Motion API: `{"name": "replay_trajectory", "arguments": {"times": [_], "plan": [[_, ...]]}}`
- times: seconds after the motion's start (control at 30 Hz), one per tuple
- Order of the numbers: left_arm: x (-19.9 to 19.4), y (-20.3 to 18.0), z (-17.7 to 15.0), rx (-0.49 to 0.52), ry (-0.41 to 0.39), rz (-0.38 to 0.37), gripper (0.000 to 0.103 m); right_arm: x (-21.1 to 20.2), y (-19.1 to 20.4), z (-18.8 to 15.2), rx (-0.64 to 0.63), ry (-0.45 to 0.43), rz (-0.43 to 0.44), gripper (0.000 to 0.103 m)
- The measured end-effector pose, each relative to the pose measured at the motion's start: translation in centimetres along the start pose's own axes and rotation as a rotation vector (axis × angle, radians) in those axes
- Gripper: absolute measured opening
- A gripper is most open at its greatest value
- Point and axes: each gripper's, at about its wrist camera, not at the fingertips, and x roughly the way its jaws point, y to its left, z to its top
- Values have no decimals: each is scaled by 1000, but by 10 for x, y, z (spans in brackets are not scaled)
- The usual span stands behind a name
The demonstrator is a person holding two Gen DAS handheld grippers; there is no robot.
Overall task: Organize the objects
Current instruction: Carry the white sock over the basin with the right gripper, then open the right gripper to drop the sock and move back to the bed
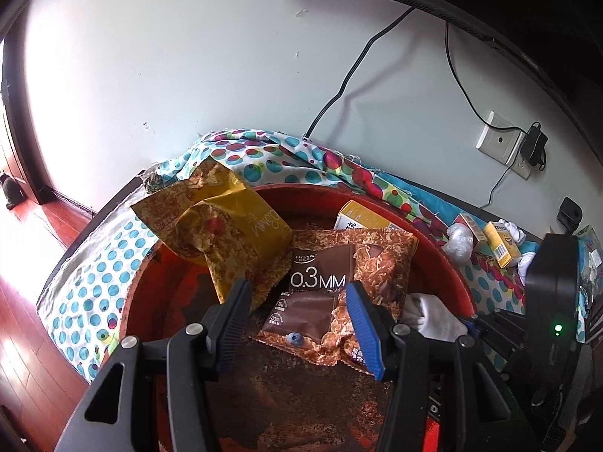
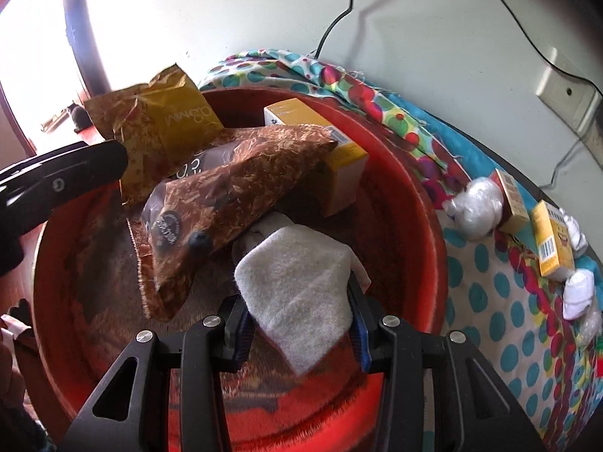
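The right gripper [image 2: 299, 320] pinches a soft, light folded white cloth [image 2: 297, 282] mid-fold over the red basin [image 2: 426, 203], likely to sag, while the left gripper [image 1: 297, 324] hangs open.

The left hand-held gripper [image 1: 301, 324] tilts downward with its jaws standing wide and nothing between them; the right hand-held gripper [image 2: 299, 324], angled more steeply, clamps a white cloth [image 2: 297, 282].

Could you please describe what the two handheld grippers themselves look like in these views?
Both the left gripper and the right gripper have black angular frames with triangular cut-outs, round silver pivot bolts and ribbed blue finger pads. No cables, sleeves or hands show.
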Motion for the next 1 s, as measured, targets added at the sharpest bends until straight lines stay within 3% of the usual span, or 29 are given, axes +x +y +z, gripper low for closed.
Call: {"name": "replay_trajectory", "arguments": {"times": [0.37,0.53,0.8,1.0], "plan": [[4,11,1,-54,13,-12,54,11,10,14,-7,5,9,40],[5,10,1,-59,14,-19,54,11,10,13,-9,1,16,45],[6,6,-1,-50,17,-20,55,-8,-6,4,16,-55,17,63],[5,0,-2,-19,11,-8,55,-40,-36,-12,49,-142,27,64]]}}
